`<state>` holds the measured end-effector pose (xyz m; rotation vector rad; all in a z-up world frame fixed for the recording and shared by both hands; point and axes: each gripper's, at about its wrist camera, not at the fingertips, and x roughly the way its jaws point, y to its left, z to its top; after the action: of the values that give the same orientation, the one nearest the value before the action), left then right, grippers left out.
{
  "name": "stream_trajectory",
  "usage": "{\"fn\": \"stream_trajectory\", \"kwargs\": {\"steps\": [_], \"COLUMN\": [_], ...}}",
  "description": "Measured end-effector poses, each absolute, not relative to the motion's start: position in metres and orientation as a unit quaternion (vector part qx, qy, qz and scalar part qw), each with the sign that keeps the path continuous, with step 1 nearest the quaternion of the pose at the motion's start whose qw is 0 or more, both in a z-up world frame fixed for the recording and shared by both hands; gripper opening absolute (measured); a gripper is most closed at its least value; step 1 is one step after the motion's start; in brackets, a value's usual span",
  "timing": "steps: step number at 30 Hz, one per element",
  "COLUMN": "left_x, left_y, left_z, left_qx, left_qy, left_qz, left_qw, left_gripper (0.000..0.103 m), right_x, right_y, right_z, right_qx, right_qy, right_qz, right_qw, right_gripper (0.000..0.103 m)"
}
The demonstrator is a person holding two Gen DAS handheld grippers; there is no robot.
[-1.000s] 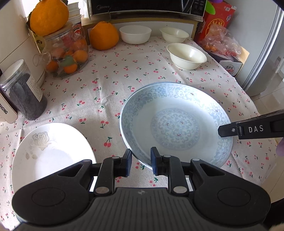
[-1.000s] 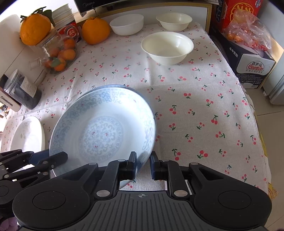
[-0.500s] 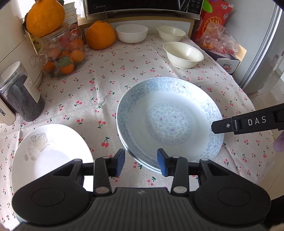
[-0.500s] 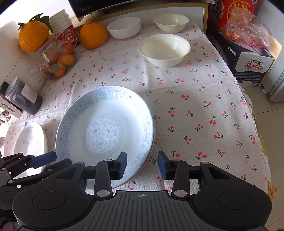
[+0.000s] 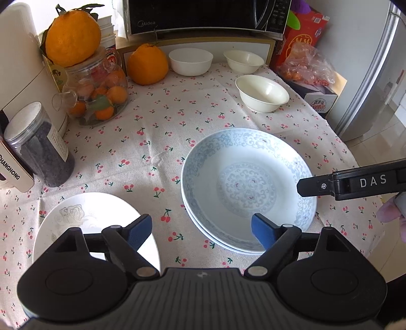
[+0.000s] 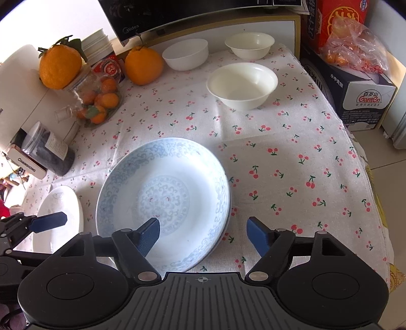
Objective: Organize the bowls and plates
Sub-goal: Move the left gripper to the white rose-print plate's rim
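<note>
Left gripper [image 5: 201,229] spread wide, holding nothing, hovering over the near edge of the cherry-print tablecloth [image 5: 157,132], one finger above the white plate [image 5: 76,223], the other above the near rim of the blue-patterned plates [image 5: 248,187]. Right gripper [image 6: 203,232] equally wide and empty, straddling the near right rim of the same plates. Two patterned plates nested, the upper sitting true in the lower, flat on the cloth near the table's middle.

Judged next: gathering the white plate at near left onto or beside that stack, then nesting the bowls. Best done by sliding one finger under the rim and one over, closing gently on the lip, lifting level, and lowering centred so nothing chips or skids on the cloth. Glazed rims likely slippery; a slow, square approach advised.

Further out: cream bowl [image 6: 242,85] at far right, white bowl [image 6: 186,53] and small bowl [image 6: 250,44] along the far edge, well apart from one another.

Readable writing: "DAS" on the right gripper's arm in the left view; "Midea" on the microwave [image 5: 208,15]; "CHANGHONG" on the box [image 5: 12,170] at left; "GanTen" on the carton [image 6: 365,97] at right. Jar [image 5: 40,144] label too small to read.
</note>
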<state>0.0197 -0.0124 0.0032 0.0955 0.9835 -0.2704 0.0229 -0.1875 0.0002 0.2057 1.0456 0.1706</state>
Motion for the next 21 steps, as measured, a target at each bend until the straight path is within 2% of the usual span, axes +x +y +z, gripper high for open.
{"fn": "stream_trajectory", "kwargs": {"steps": [5, 13, 21], "left_x": [0.018, 0.019, 0.023], "left_y": [0.008, 0.051, 0.09], "left_z": [0.007, 0.008, -0.001], "left_qx": [0.06, 0.063, 0.073], "left_qy": [0.463, 0.453, 0.44], "left_qz": [-0.125, -0.109, -0.101], "left_qw": [0.876, 0.883, 0.889], "left_gripper": [0.09, 0.096, 0.097], "right_x": [0.018, 0.003, -0.014], "right_y": [-0.181, -0.155, -0.116], "right_z": [0.005, 0.005, 0.003], "right_qx": [0.105, 0.109, 0.117], "right_qy": [0.493, 0.484, 0.442], "right_qz": [0.113, 0.16, 0.214], "right_qw": [0.856, 0.854, 0.863], "right_gripper": [0.081, 0.082, 0.085]}}
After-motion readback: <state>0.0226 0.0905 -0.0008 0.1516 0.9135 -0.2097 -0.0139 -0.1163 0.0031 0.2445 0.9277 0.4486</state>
